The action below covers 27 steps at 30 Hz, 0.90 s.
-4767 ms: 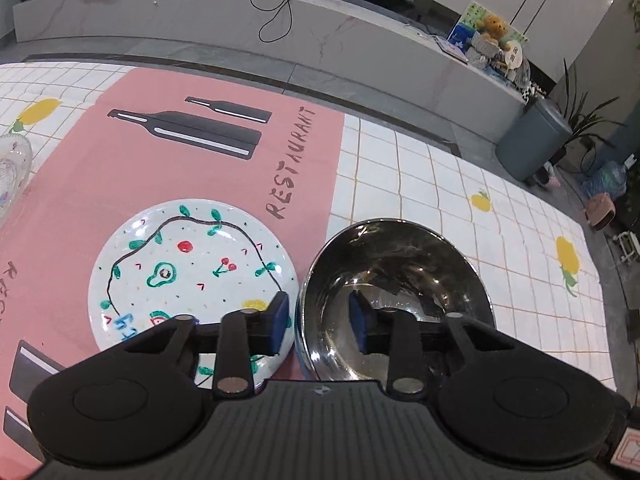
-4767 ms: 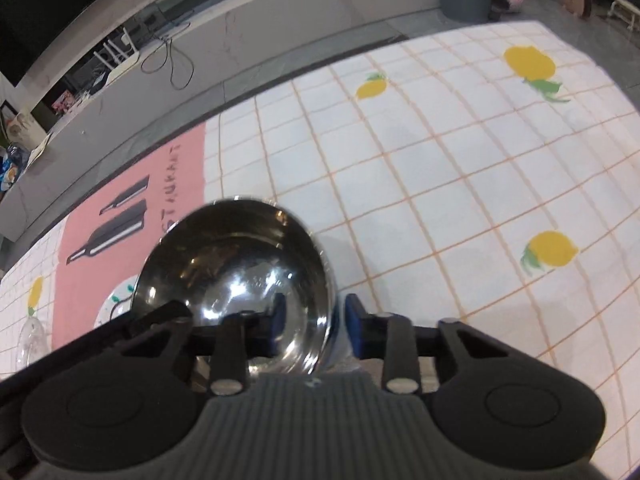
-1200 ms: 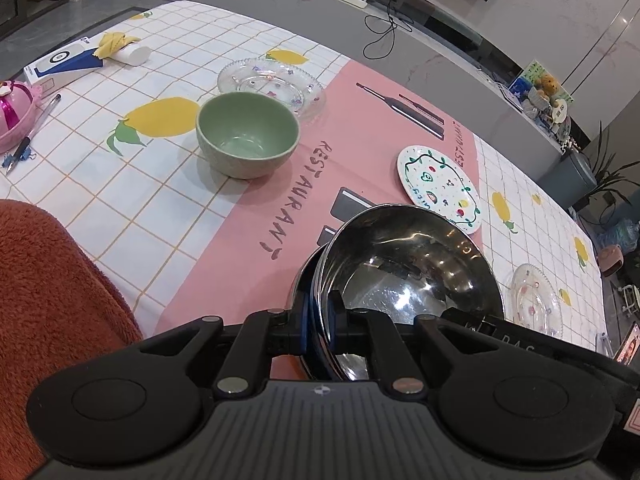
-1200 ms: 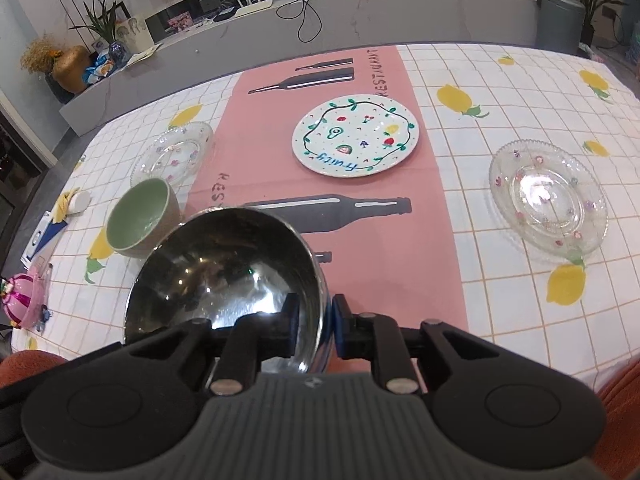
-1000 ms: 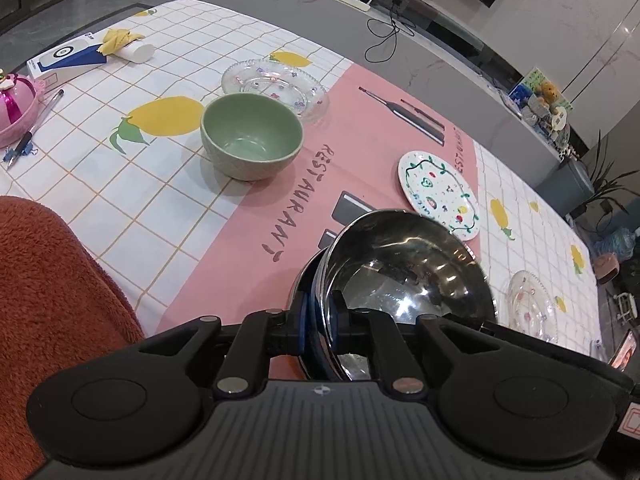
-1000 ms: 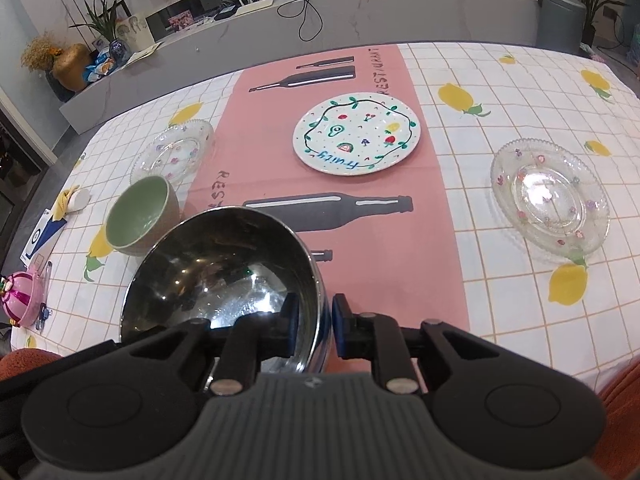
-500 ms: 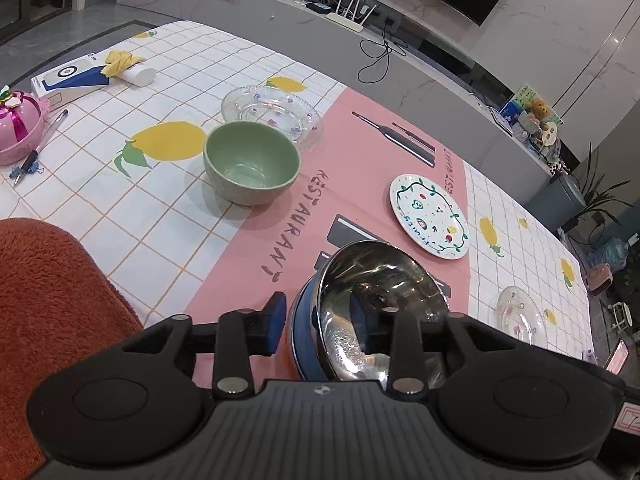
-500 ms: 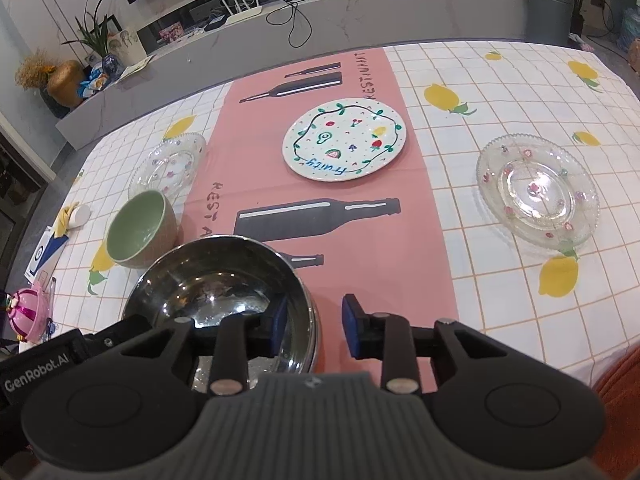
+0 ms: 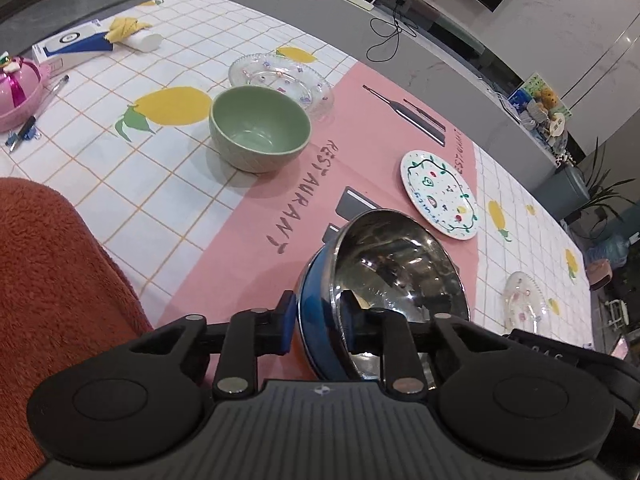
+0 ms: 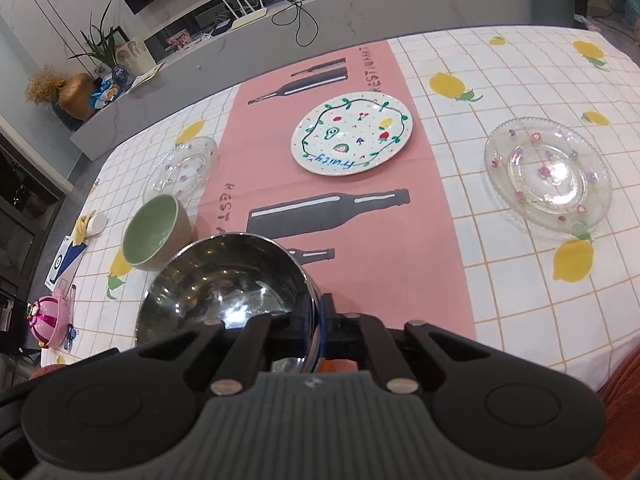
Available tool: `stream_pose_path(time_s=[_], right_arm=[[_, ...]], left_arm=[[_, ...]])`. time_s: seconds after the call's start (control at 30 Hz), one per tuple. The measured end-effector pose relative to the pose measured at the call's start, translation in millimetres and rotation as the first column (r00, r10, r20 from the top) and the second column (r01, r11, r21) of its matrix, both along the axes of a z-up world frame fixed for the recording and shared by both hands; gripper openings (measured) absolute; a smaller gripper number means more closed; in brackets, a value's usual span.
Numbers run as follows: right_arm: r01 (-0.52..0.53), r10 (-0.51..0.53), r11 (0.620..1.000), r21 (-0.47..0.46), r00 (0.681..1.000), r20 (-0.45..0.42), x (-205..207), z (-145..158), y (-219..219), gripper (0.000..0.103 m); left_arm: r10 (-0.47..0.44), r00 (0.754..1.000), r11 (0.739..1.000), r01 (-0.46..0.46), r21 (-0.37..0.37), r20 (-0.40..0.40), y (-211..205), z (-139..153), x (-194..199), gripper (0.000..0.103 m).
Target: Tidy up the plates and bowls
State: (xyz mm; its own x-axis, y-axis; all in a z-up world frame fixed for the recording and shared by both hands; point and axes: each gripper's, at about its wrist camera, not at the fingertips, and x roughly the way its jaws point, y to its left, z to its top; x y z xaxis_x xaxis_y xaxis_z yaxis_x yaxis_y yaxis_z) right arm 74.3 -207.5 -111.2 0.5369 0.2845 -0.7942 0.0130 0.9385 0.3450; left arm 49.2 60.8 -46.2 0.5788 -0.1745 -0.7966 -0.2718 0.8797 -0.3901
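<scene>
While both grippers meet at the steel bowl (image 9: 400, 276), each takes an opposite side of its rim, probably to carry it level. Left gripper (image 9: 318, 320): jaws closing astride the rim, one pad beside the blue outer wall, one inside; contact cannot be confirmed. Right gripper (image 10: 316, 326): jaws clamped tight on the rim. Steel bowl: at the near edge of the pink runner (image 10: 372, 248), slightly tilted; mirror-polished inside, blue-coated outside, deep and round. Green bowl (image 9: 260, 132): matte glazed ceramic, just left of the runner, beside one ribbed glass plate (image 9: 280, 80). Painted plate (image 10: 352, 138): flat white ceramic with fruit motifs, farther along the runner. Second glass plate (image 10: 548, 176): well apart on the checked lemon cloth (image 10: 500, 80).
</scene>
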Motion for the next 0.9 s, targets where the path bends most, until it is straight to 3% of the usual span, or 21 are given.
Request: stream_pose_path(time_s=[0.2,0.3,0.37,0.6,0.9], right_arm=[[-0.007,0.007,1.0,0.005,1.0,0.008,0.2,-0.3,-1.1,0.005],[-0.008,0.007,0.999,0.04,1.0,0.004,-0.1,1.6,-6.0,0.012],[-0.006,0.005,0.999,0.039,1.0,0.027,-1.2,6.1,-8.3,0.032],[0.001,-0.011,0.996,0.091,0.994,0.106,0.3,20.9,-14.6,0.04],[-0.056,0.04,0.993,0.101,0.987,0.153,25.8,36.6,20.4,0.067]], left_arm=[[-0.001,1.0,1.0,0.001,-0.001,-0.004,0.9,-0.1,3.1,0.026],[0.002,1.0,1.0,-0.002,-0.005,0.001,3.0,2.6,3.6,0.032],[-0.002,1.0,1.0,0.002,0.01,0.025,3.8,8.3,3.3,0.039],[-0.016,0.993,0.998,0.009,0.059,0.114,13.7,30.5,11.2,0.04],[0.048,0.991,0.987,-0.066,0.145,0.128,43.7,41.0,38.3,0.045]])
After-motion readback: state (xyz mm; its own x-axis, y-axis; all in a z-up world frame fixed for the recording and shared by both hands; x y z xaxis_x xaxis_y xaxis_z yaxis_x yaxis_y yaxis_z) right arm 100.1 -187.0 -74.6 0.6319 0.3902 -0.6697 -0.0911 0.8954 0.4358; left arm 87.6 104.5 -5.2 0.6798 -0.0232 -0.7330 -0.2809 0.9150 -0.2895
